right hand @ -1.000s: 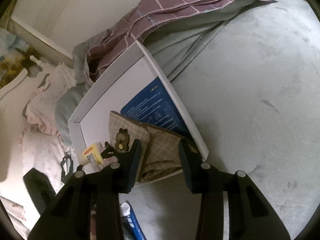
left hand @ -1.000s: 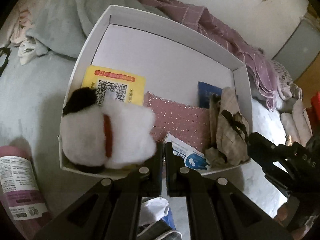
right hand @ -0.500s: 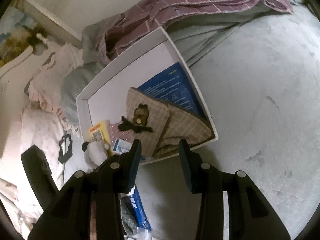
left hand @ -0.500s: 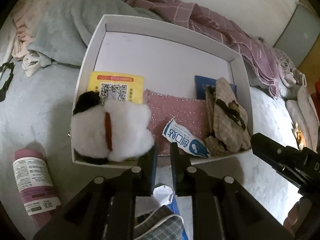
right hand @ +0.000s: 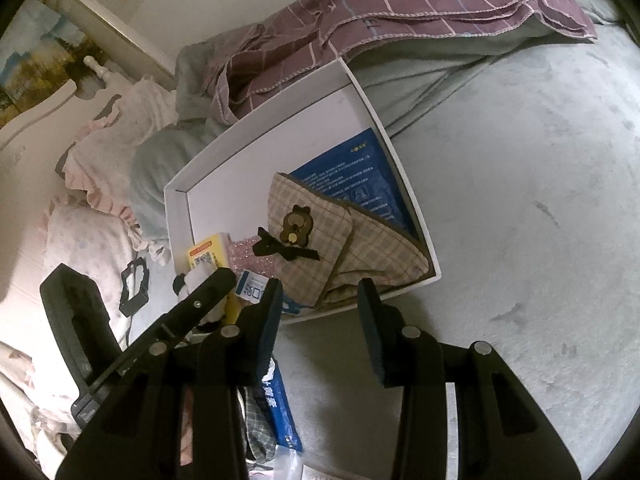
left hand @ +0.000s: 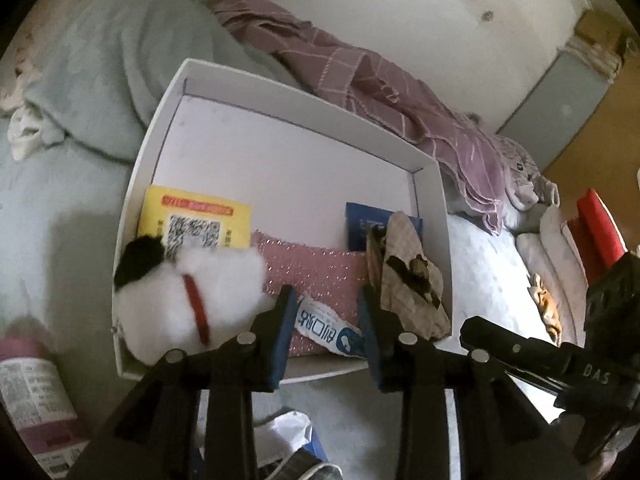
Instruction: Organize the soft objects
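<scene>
A white box (left hand: 304,120) lies on the bed. Inside it are a white plush toy (left hand: 188,300) with a red collar, a yellow packet (left hand: 196,220), a pink sparkly pouch (left hand: 316,268), a blue-white packet (left hand: 328,330), a plaid pouch (left hand: 408,280) and a blue booklet (left hand: 360,224). My left gripper (left hand: 326,312) hovers at the box's near edge. Its jaws are opening and hold nothing; the blue-white packet lies beyond the gap. My right gripper (right hand: 320,308) stands open and empty just short of the plaid pouch (right hand: 320,236) with its bear badge.
A pink bottle (left hand: 28,392) lies left of the box. A purple checked blanket (left hand: 380,92) and a grey-green blanket (left hand: 120,60) are bunched behind it. Loose packets and cloth (right hand: 280,404) sit under my grippers. Bare bedsheet (right hand: 520,200) spreads right of the box.
My left gripper's jaws went from shut to parted. The right gripper lifted and rolled a little, so more of the box and plaid pouch shows.
</scene>
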Available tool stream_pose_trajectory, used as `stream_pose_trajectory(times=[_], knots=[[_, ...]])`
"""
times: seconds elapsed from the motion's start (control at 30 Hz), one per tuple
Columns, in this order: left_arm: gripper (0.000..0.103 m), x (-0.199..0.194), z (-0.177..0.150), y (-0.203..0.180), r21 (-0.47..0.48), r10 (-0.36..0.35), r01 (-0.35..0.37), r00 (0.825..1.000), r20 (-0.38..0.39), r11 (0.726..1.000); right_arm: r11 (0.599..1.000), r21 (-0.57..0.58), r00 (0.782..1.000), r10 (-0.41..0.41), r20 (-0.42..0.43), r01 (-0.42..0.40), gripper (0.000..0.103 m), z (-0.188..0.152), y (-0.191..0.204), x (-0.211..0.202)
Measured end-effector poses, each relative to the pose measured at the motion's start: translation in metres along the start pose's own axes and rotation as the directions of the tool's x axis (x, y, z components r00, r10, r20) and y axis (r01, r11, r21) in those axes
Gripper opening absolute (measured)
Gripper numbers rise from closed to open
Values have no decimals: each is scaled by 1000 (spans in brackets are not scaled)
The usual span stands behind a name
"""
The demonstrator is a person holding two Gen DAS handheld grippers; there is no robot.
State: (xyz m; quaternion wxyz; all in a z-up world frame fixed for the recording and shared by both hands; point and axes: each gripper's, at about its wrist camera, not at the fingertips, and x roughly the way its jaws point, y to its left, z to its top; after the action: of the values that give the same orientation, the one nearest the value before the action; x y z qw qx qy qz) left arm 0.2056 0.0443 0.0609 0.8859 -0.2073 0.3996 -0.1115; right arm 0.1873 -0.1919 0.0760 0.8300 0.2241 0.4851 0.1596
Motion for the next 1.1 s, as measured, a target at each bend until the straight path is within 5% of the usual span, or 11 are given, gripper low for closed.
stream_pose_trajectory(times=[0.33, 0.63, 0.8, 0.9, 1.0, 1.1], knots=[[3, 25, -6, -8, 97, 117, -109, 990, -78, 989, 1000, -1, 1000, 3, 1, -3, 41, 0, 0, 0], [0, 7, -8, -5, 69, 158, -156, 987, -28, 985, 1000, 7, 1000, 12, 10, -12, 41, -1, -2, -5], [0, -5, -6, 1, 43, 129, -128, 992, -8, 991, 1000, 8, 1000, 17, 8, -17, 41, -1, -2, -6], [0, -12, -5, 3, 32, 49, -49, 999, 23, 998, 1000, 8, 1000, 21, 5, -21, 41, -1, -2, -5], [13, -16, 1, 10, -26, -24, 25, 999, 40, 999, 1000, 12, 1000, 29, 1, -29, 41, 0, -2, -5], [14, -12, 8, 18, -61, -37, 38, 999, 14, 997, 1000, 13, 1000, 24, 5, -24, 41, 0, -2, -6]])
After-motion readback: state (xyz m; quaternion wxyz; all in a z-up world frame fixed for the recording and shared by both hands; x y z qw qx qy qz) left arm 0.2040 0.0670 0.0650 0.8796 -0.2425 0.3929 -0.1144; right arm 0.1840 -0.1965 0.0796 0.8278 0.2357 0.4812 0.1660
